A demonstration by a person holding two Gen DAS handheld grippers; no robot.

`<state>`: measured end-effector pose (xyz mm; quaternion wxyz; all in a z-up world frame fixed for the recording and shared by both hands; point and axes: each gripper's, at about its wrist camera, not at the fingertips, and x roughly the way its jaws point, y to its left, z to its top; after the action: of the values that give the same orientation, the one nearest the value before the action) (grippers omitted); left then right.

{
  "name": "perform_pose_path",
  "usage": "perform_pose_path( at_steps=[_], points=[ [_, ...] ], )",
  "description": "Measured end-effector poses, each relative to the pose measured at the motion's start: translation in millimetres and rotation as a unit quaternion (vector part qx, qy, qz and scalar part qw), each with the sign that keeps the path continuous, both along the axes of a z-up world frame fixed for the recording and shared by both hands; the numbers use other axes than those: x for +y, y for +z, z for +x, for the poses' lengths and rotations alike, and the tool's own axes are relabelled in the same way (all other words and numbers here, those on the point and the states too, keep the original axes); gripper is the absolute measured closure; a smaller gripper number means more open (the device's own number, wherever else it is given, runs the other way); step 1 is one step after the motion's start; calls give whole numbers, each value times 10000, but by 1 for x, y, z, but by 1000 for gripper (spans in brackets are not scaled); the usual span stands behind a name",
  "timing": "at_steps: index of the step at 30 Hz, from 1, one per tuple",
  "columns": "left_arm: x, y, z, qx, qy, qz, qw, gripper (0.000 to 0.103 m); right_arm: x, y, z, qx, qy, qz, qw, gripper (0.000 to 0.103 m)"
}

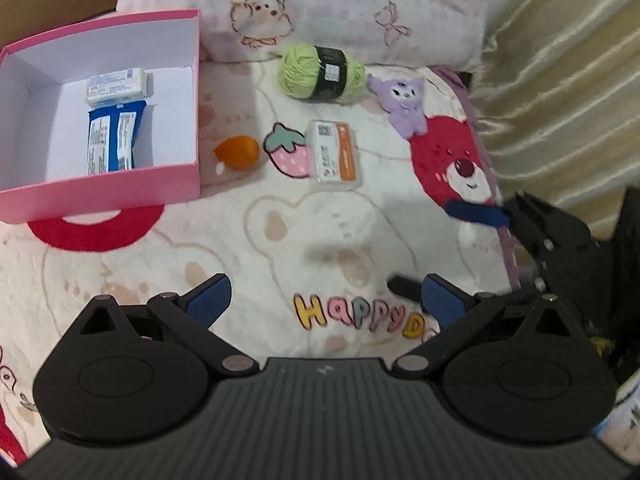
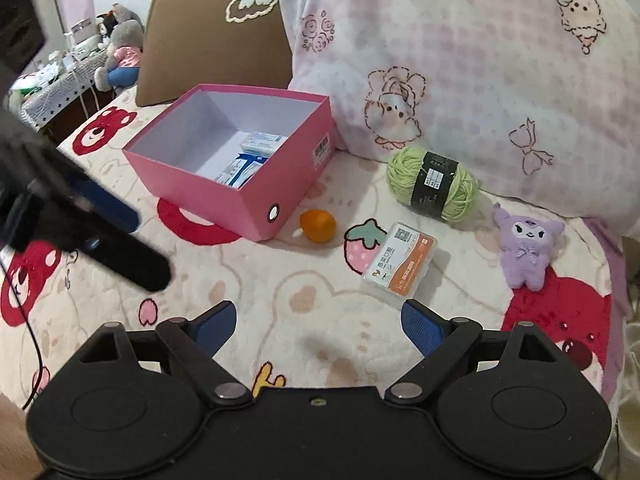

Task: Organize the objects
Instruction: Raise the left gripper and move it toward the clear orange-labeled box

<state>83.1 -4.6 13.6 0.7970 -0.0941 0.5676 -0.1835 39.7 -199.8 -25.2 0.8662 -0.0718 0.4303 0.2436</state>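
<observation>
A pink box (image 1: 120, 188) (image 2: 192, 178) stands open on the bed with a white carton (image 1: 116, 84) and a blue packet (image 1: 114, 140) inside. On the blanket lie an orange fruit (image 1: 238, 153) (image 2: 318, 225), a clear case with an orange label (image 1: 335, 154) (image 2: 402, 264), a green yarn ball (image 1: 322, 74) (image 2: 434, 184) and a purple plush (image 1: 402, 100) (image 2: 524, 244). My left gripper (image 1: 324, 300) is open and empty above the blanket. My right gripper (image 2: 318, 326) is open and empty, just short of the clear case.
A pink patterned pillow (image 1: 360, 8) (image 2: 480, 60) lies behind the objects. A brown pillow (image 2: 216, 36) sits behind the box. The bed edge and a gold curtain (image 1: 560, 100) are on the right. The other gripper shows at the right (image 1: 532, 228) and at the left (image 2: 80, 216).
</observation>
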Motion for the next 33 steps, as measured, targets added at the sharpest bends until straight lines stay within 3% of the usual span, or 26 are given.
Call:
perform_pose_path(
  at_steps=[6,12,19,22,24,26,29,33],
  points=[
    [-11,-11,9,-407,-78,26,9991,0,-1,-11,-1,-47,5,96,9999,11],
    [-16,-19,30,-407,-130,-668,9969,1,-2,-26,9,-22,-125,1,9999,11],
    [-35,-41,43,-514,-167,-452,9975,3,-6,-37,25,-270,-214,-46,9994,11],
    [-34,-53,52,-410,-50,-538,9977,3,-6,-49,41,-604,-327,-437,9967,11],
    [-33,-59,57,-408,26,-563,9976,3,-9,-57,54,-491,-518,-522,9961,11],
    [-31,-61,59,-531,204,-581,9967,9,-14,-60,62,-210,-681,-209,9972,11],
    [-28,-60,54,-774,238,-739,9940,10,-16,-70,67,193,-958,407,9944,11],
    [-29,-62,54,-1002,173,-698,9924,13,-14,-85,64,149,-1123,610,9917,11]
  ],
)
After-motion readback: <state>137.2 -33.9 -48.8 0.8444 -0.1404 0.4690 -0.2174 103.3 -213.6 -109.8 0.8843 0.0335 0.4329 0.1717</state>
